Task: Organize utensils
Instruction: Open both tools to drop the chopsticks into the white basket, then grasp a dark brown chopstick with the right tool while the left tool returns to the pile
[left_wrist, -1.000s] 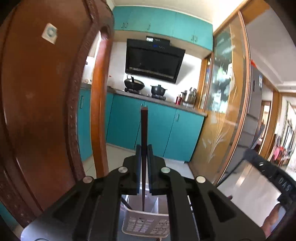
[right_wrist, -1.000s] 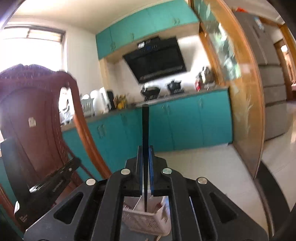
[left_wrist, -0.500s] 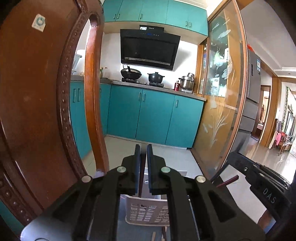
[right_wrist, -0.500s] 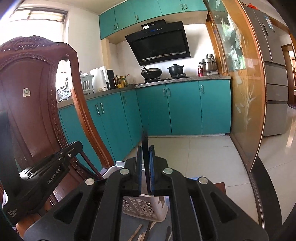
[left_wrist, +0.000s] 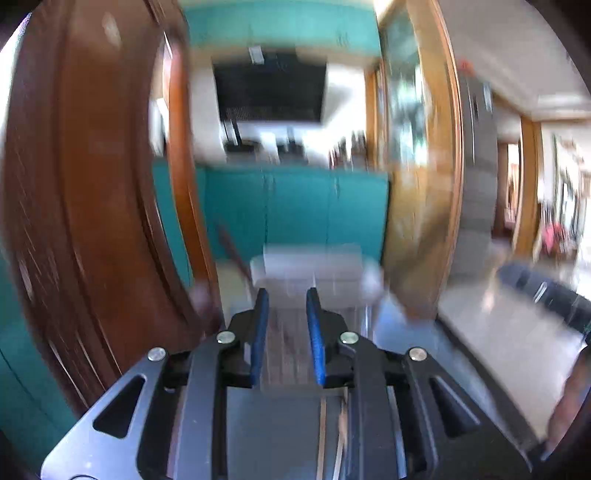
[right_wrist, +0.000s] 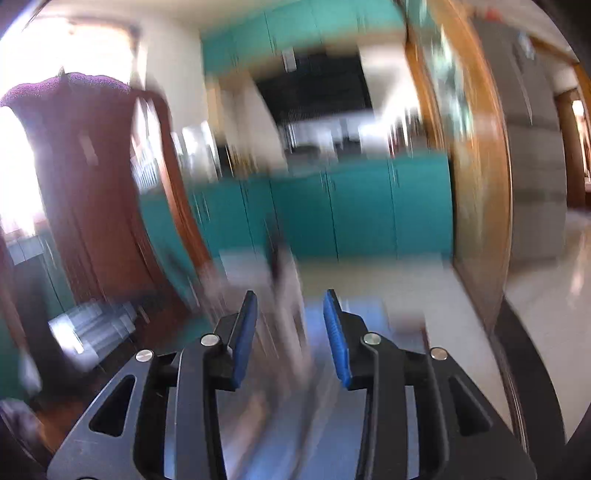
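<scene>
Both views are smeared by motion. My left gripper (left_wrist: 287, 295) has its blue pads apart and still opening, with nothing between them. Just ahead of it stands the white slotted basket (left_wrist: 314, 269), and a dark chopstick (left_wrist: 232, 249) leans out of its left side. My right gripper (right_wrist: 290, 295) is also opening, wider, and holds nothing. Beyond it the white basket (right_wrist: 255, 273) shows as a blur with a dark chopstick (right_wrist: 275, 254) standing in it. The right gripper's black body (left_wrist: 543, 291) shows at the right of the left wrist view.
A carved wooden chair back (left_wrist: 92, 206) rises close on the left. Pale loose utensils (left_wrist: 323, 424) lie on the grey table (left_wrist: 273, 435) under the left gripper. Teal kitchen cabinets (right_wrist: 369, 214) and a wood-framed glass door (left_wrist: 417, 184) stand behind.
Each gripper was shut on an upright dark chopstick. Both have sunk toward the basket and opened, and the chopsticks now stand in the basket, free of the pads.
</scene>
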